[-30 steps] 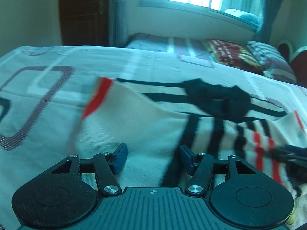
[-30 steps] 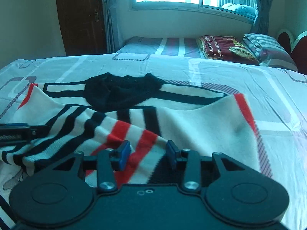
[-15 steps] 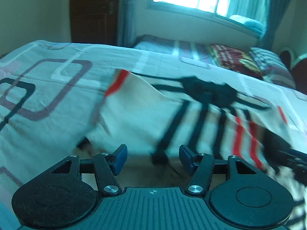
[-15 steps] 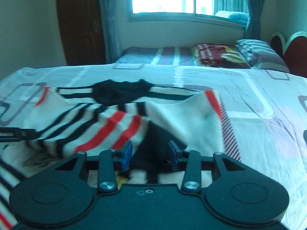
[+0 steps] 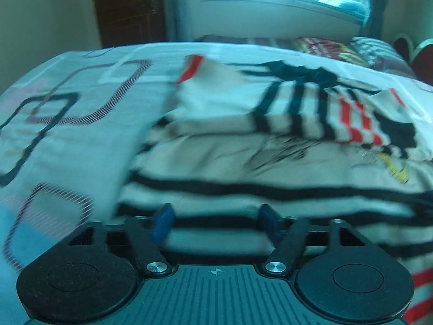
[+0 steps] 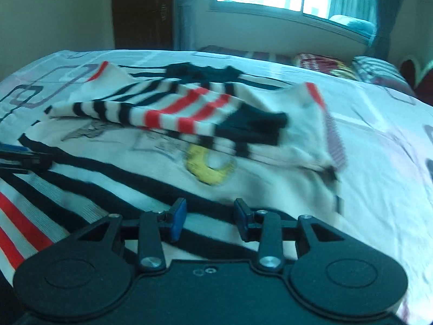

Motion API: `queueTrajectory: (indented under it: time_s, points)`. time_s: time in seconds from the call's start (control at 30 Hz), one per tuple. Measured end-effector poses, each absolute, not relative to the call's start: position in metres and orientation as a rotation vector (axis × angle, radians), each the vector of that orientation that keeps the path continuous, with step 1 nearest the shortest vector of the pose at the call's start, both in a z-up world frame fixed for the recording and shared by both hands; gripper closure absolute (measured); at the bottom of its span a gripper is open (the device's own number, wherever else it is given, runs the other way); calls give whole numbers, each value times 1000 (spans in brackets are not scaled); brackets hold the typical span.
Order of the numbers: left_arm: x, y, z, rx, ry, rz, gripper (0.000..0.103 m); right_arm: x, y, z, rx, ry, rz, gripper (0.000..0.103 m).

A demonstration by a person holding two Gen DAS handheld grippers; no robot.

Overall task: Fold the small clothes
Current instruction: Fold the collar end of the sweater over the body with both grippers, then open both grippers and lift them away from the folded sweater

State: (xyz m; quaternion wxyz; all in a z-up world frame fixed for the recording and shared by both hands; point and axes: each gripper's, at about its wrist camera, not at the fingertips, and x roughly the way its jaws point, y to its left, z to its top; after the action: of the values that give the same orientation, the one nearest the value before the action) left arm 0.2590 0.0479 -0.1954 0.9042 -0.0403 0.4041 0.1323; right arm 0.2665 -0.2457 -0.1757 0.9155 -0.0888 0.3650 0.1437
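Note:
A cream sweater (image 5: pixel 243 162) with black and red stripes lies flat on the bed, its black collar (image 6: pixel 200 71) at the far end. Both sleeves (image 6: pixel 189 113) are folded across its chest, above a yellow print (image 6: pixel 208 168). My left gripper (image 5: pixel 216 220) hovers over the near striped hem; its jaws are opening and nothing is pinched between them. My right gripper (image 6: pixel 209 216) hangs over the hem further right; its jaws are closing slightly, with a gap between the pads and only flat fabric below. The left gripper (image 6: pixel 21 157) also shows at the right wrist view's left edge.
The bed sheet (image 5: pixel 67 124) is pale with rounded-square patterns and spreads to both sides of the sweater. Pillows (image 6: pixel 379 67) and a folded blanket lie at the far end under a window. A dark door (image 6: pixel 140 10) stands at the back left.
Both grippers drew back from the sleeves toward the near hem. The sleeves, held before, now lie released across the chest. The left jaws stand wider.

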Motion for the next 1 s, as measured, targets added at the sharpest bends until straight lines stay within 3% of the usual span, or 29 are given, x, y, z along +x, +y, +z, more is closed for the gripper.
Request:
queueTrajectory:
  time_s: [0.13, 0.37, 0.57, 1.0]
  points:
    - [229, 66, -198, -105, 845, 288, 23, 249, -265, -171, -155, 763, 222, 65]
    - [197, 24, -176, -74, 799, 104, 23, 194, -235, -146, -7, 758, 320, 64]
    - [176, 11, -198, -27, 833, 84, 23, 157, -193, -161, -100, 819, 349, 64]
    - [129, 32, -192, -40, 848, 128, 21, 110, -229, -169, -172, 798, 125, 60]
